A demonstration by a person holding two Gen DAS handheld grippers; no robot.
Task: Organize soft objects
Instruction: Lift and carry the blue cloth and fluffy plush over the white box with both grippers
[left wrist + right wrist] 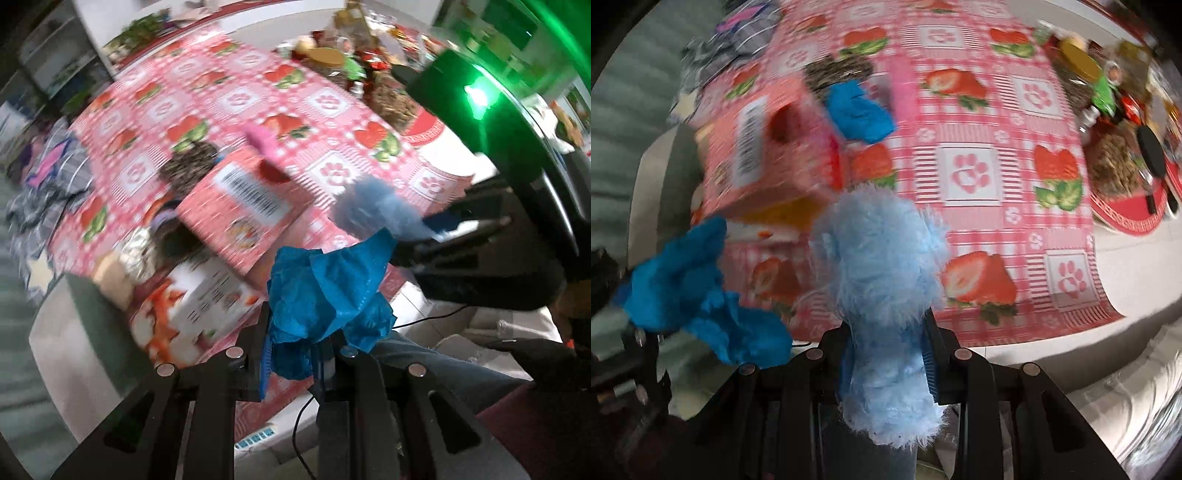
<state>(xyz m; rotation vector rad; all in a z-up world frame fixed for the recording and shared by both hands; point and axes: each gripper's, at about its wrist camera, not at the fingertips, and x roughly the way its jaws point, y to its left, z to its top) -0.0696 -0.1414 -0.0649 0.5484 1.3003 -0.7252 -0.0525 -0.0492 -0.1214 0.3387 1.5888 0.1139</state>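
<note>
Above the desk (1015, 229) with its pink strawberry cloth, your left claw (295, 354) is clamped on a crumpled blue cloth (328, 291), and your right claw (886, 365) grips a fluffy light-blue plush (879, 266). From the right wrist view, the blue cloth hangs at eight o'clock of the plush, apart from it. A pink carton (764, 147) lies at eleven o'clock, with another blue piece (858, 110) and a pink soft item (905, 88) just beyond it.
</note>
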